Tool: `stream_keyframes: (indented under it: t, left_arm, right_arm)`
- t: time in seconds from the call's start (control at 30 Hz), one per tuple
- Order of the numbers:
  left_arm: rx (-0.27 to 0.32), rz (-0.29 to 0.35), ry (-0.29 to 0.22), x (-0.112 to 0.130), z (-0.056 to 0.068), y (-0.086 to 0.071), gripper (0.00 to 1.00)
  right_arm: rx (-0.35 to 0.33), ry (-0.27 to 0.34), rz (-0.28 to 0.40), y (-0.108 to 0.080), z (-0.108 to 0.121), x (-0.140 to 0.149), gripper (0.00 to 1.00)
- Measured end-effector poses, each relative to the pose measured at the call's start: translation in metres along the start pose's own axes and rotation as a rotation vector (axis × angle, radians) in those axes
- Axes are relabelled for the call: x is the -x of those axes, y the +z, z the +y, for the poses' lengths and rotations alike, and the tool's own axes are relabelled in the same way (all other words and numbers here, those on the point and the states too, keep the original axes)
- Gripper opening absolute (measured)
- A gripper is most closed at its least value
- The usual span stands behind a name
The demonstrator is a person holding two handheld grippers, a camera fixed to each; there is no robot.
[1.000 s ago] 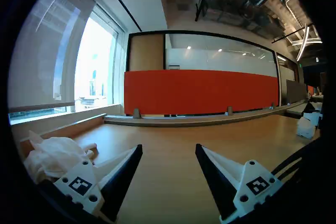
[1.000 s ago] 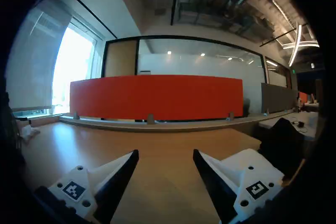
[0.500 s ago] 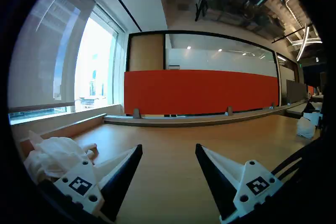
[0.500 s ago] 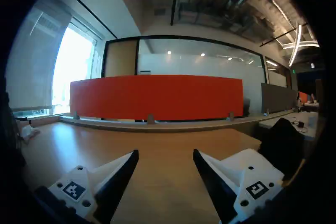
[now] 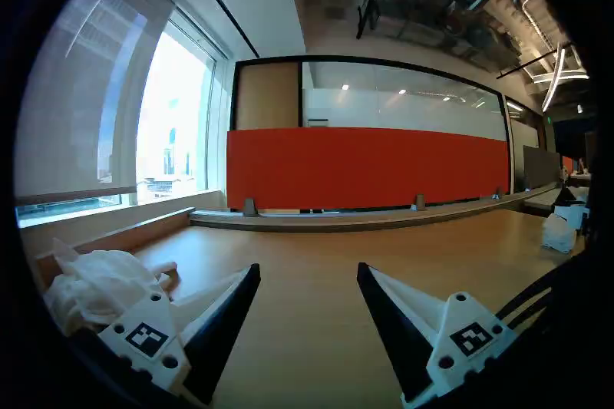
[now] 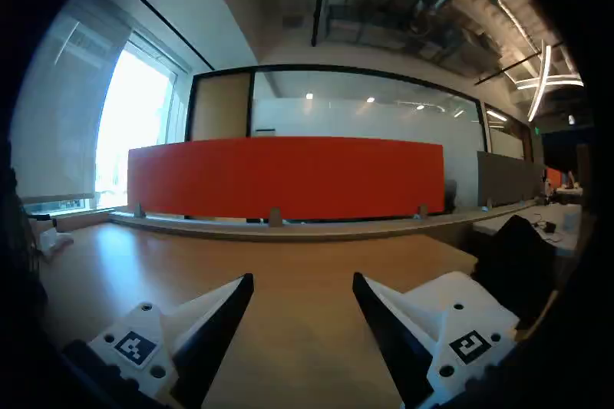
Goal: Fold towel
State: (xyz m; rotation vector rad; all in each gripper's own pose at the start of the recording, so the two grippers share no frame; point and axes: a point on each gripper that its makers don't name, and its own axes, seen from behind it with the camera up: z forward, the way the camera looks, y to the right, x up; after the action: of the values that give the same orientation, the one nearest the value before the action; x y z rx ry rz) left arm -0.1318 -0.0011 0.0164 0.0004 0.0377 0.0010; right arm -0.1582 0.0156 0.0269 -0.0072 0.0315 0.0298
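Jaws of the left gripper (image 5: 307,265) and right gripper (image 6: 302,275) are held wide, nothing gripped. A crumpled towel (image 5: 100,286) is seen at the table's (image 5: 322,244) left.

Left gripper (image 5: 307,267), fingers (image 5: 222,309) spread above the wooden bench (image 5: 307,340); crumpled white towel (image 5: 100,286) at eight o'clock, partly behind one finger.

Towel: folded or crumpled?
Crumpled. The towel lies as a loose white heap on the table, no flat layers or straight edges, left of the open left gripper.
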Motion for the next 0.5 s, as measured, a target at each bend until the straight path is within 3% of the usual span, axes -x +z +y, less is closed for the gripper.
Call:
stream_keyframes:
  t: [0.5]
  left_arm:
    - [0.001, -0.002, 0.0, -0.0046, -0.001, -0.001, 0.94]
  right_arm:
    - [0.0, 0.0, 0.0, -0.0005, 0.0, 0.0007, 1.0]
